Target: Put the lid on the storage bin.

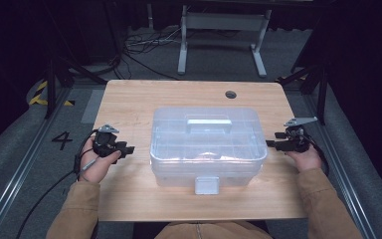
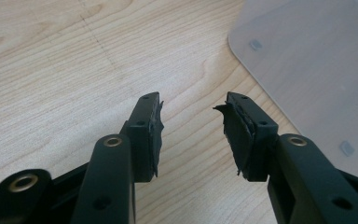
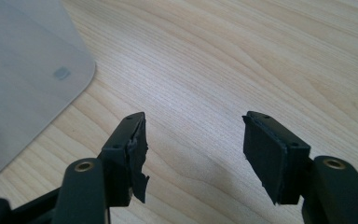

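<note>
A lab-like recording room: a wooden counter between black curtains, cables across grey carpet, hazard tape and a floor numeral

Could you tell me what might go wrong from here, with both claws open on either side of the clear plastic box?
1. The clear plastic box looks smooth and wide, so the left claw and right claw might slip on its walls.
2. Its front latch seems closed; lifting the lid by force could drag the box across the table.
3. Torn pads may grip unevenly.
</note>
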`<state>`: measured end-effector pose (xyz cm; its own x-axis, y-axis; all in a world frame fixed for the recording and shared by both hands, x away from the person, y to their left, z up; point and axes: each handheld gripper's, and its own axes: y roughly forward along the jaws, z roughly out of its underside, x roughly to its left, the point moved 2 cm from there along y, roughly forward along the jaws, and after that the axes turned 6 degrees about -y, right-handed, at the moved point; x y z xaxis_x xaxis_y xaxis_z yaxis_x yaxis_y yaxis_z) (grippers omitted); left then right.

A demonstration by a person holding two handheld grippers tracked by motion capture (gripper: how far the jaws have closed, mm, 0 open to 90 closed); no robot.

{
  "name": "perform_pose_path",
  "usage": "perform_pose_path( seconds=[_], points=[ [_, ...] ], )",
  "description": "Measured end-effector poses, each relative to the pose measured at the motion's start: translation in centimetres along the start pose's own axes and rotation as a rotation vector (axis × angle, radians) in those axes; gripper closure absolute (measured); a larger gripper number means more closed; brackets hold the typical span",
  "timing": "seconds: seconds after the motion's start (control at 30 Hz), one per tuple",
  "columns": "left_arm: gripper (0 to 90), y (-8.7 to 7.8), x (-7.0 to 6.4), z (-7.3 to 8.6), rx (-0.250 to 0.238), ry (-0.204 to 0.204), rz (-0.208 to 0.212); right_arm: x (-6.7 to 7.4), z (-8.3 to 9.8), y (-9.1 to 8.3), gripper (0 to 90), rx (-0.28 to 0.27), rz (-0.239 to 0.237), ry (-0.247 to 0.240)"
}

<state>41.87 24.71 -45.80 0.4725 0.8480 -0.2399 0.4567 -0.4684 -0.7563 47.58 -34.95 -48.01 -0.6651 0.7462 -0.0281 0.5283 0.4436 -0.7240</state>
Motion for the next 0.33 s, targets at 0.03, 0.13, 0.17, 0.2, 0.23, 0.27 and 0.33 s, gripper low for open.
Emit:
perform_pose_path(
  seconds=[0.03,0.13,0.17,0.2,0.23,0.27,0.33],
  points=[
    [56.9,0.02,0.0,0.02,0.005,0.0,-0.001,0.06,0.01,0.08,39.9,0.003,0.002,-0.005],
    [56.0,0.08,0.01,0.06,0.016,0.0,0.002,0.25,0.03,0.37,39.3,0.012,-0.002,-0.014],
    [55.6,0.15,-0.01,0.1,0.016,-0.003,-0.001,0.28,0.05,0.45,39.2,0.015,0.0,-0.017],
    [55.4,0.18,0.02,0.11,0.017,0.0,-0.003,0.33,0.08,0.57,39.2,0.019,-0.002,-0.017],
    [55.1,0.2,0.02,0.12,0.018,-0.002,-0.002,0.38,0.09,0.61,39.2,0.021,-0.001,-0.018],
    [55.0,0.2,0.02,0.12,0.019,-0.004,-0.001,0.39,0.07,0.63,39.2,0.016,0.002,-0.023],
    [54.3,0.21,0.11,0.09,0.014,-0.005,-0.005,0.37,0.06,0.56,39.2,0.01,0.0,-0.021]
  ],
)
